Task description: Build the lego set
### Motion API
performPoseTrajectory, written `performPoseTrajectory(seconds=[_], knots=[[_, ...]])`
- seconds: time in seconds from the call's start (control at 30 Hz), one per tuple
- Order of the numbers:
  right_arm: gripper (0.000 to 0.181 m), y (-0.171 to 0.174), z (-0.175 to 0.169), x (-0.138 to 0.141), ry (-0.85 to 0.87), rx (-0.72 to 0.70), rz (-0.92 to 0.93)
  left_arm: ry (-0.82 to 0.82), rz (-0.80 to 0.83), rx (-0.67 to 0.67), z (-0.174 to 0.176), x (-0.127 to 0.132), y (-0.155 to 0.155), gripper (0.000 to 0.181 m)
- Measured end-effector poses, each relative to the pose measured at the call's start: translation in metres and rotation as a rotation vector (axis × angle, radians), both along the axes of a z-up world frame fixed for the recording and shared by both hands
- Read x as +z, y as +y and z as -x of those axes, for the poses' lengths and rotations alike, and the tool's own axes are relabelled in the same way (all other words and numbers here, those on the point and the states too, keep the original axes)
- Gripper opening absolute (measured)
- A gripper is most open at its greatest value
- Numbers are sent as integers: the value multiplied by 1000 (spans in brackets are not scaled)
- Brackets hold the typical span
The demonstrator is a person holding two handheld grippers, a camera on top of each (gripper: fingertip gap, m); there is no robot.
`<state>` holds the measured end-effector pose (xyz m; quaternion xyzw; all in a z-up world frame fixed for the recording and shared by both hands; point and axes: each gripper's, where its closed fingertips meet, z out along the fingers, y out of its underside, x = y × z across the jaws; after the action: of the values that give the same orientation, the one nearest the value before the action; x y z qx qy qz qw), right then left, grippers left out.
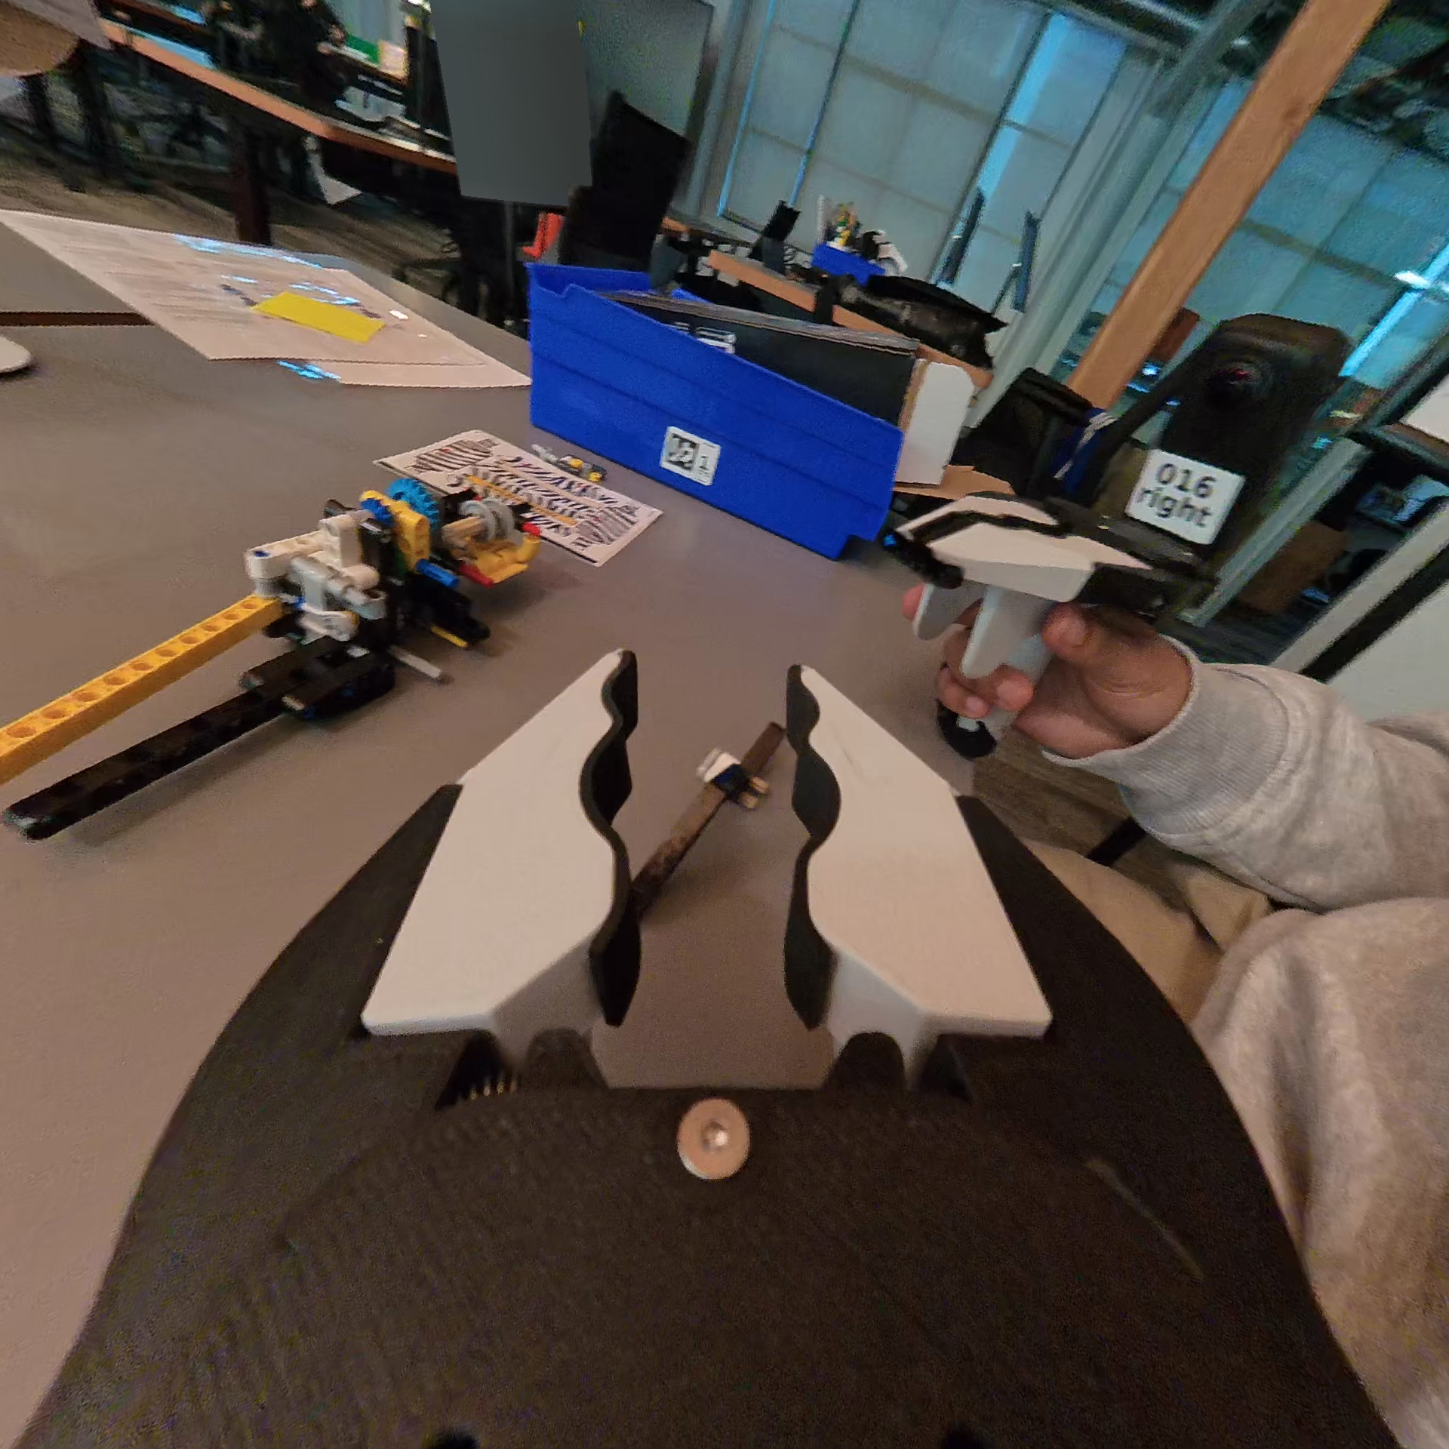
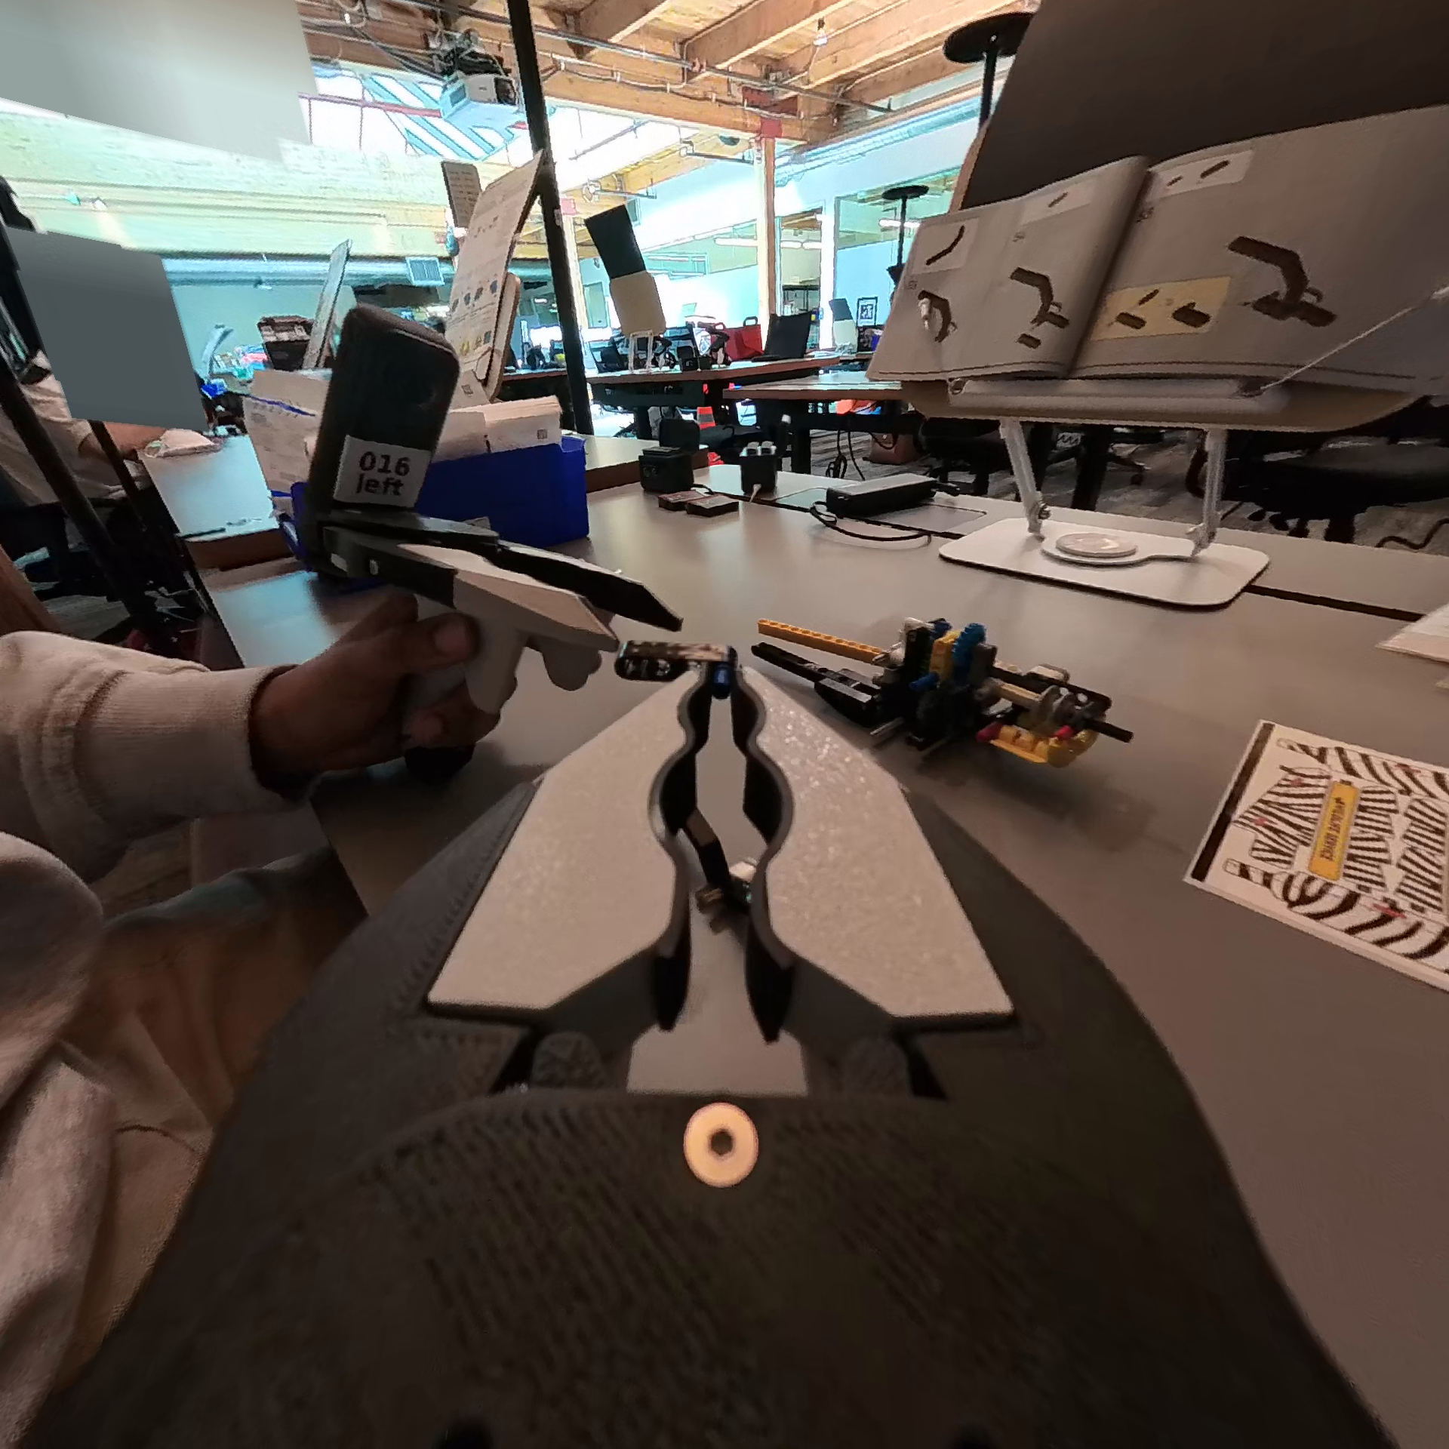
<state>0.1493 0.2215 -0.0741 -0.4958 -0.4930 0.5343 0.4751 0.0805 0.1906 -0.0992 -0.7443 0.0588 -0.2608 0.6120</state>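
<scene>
The left tongs [image 1: 709, 666] are spread wide, with nothing between the tips. They hang over the grey worktop [image 1: 196, 902]. Down in the gap between the two white fingers [image 1: 541, 823] lies a thin dark lego stick with a small white and blue bit on it [image 1: 709, 808]. It rests on the worktop and does not touch the fingers.

The right tongs [image 2: 720, 676] are pressed close together and pinch a small black lego piece with a blue pin [image 2: 674, 657] at their tips. The black piece sticks out to the left of the tips, near the point of the other tongs. A second dark lego bit with a grey end [image 2: 717, 862] sits lower down between the right fingers; it is not clear if they touch it.

The half-built lego model with a long yellow beam and a long black beam [image 1: 314, 596] lies on the worktop, well to the left of the left tongs. In the right wrist view the model [image 2: 941, 682] is ahead and to the right of the right tongs.

A striped sticker sheet [image 1: 521, 490] lies just behind the model. A blue plastic bin [image 1: 706, 423] stands past it. An open picture book on a white stand [image 2: 1137, 290] is at the far side.
</scene>
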Motion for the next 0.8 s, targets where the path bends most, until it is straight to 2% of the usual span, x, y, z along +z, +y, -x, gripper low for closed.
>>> performPoseTrajectory(seconds=[0.1,0.23,0.33,0.4,0.6,0.8], knots=[[3,-3,0,1,-5,-19,-101,-79,44,-98,-19,-2,-4,37],[3,-16,2,1,-14,-12,-272,-376,132,-331,-55,7,-13,42],[3,-28,6,-5,-46,8,-384,-599,124,-403,-61,20,-14,41],[3,-33,8,-9,-62,3,-458,-689,119,-442,-60,25,-16,38],[3,-39,10,-14,-70,11,-549,-704,200,-472,-69,14,-16,31],[3,-44,9,-11,-44,30,-548,-759,226,-473,-71,12,-14,5]])
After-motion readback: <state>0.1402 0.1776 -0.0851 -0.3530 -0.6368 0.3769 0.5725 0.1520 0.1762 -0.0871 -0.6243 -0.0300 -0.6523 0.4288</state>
